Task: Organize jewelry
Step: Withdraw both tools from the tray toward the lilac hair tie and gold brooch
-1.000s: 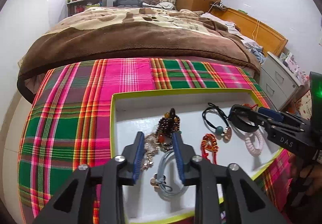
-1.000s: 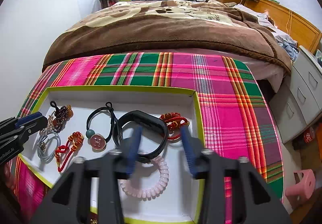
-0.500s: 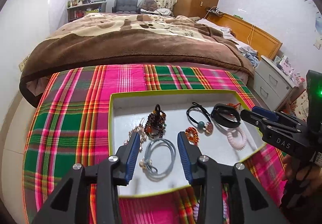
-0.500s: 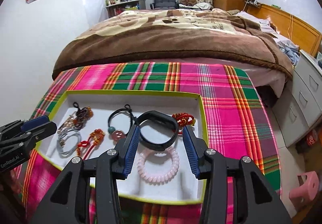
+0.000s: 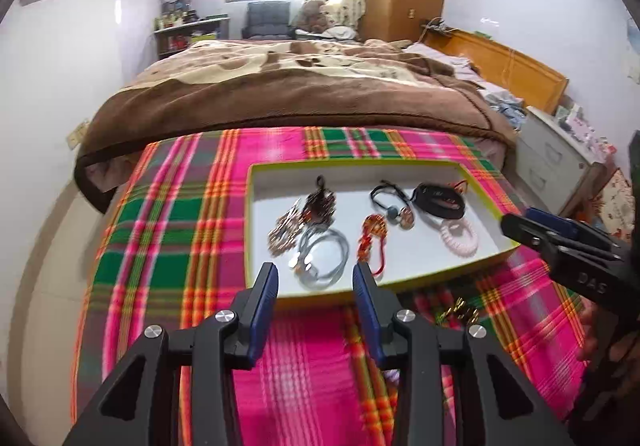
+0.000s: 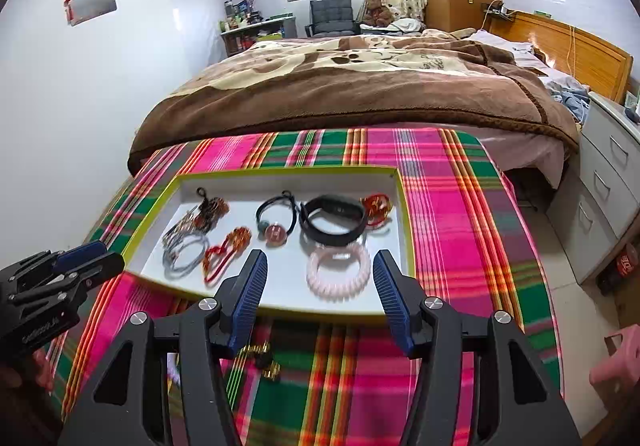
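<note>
Woven plaid cloth, matt white card tray w/ glossy plastic coil band

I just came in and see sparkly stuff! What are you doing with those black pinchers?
A person is sorting jewelry with two hand-held grippers. The left gripper and right gripper are both open and empty, hovering at the near edge of the white tray. Bracelets and hair ties, like the pink coil, lie inside. A small gold piece sits outside on the plaid cloth.
</note>
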The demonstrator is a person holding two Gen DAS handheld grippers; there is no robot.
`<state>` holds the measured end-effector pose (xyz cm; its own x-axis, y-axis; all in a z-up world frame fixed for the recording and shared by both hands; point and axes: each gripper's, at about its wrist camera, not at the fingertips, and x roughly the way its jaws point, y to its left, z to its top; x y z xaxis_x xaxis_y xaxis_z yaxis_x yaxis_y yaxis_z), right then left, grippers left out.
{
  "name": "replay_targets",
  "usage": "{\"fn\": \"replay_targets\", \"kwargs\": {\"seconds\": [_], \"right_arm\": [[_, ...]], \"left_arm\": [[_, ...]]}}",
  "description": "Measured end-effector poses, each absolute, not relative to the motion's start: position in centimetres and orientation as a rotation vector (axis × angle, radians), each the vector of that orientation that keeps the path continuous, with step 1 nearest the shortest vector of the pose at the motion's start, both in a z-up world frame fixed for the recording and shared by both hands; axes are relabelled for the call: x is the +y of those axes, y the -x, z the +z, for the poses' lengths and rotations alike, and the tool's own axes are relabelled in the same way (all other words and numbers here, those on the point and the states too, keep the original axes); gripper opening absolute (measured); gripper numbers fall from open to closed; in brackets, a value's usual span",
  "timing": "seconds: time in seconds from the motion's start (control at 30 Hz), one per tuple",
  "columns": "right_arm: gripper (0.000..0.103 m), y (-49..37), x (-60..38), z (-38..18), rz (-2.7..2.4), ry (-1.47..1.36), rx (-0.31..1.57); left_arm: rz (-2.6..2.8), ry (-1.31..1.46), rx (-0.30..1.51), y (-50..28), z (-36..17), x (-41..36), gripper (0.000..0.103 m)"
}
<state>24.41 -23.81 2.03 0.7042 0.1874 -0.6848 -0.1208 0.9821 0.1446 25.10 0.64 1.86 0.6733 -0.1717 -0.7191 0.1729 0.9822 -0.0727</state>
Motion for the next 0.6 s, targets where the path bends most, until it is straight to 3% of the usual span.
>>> {"fn": "replay_targets", "kwargs": {"seconds": [0.13,0.2,0.6], "right_arm": [[0.058,-22.6,-24.1,1.5,0.193,-0.105,0.769],[0.069,-21.9,-24.3,0.9,0.211,-0.115,0.792],[0.069,-21.5,-21.0,-3.9,0.262,-0.057,0.942]], "left_arm": [[-0.138,-0.011,0.828,-23.6,1.3,1.2,0.039],[-0.132,-0.014,0.836,-23.0,0.8,1.6,0.039],[-0.202,-0.002,0.856,-20.5,-1.2,2.3,0.039]]}}
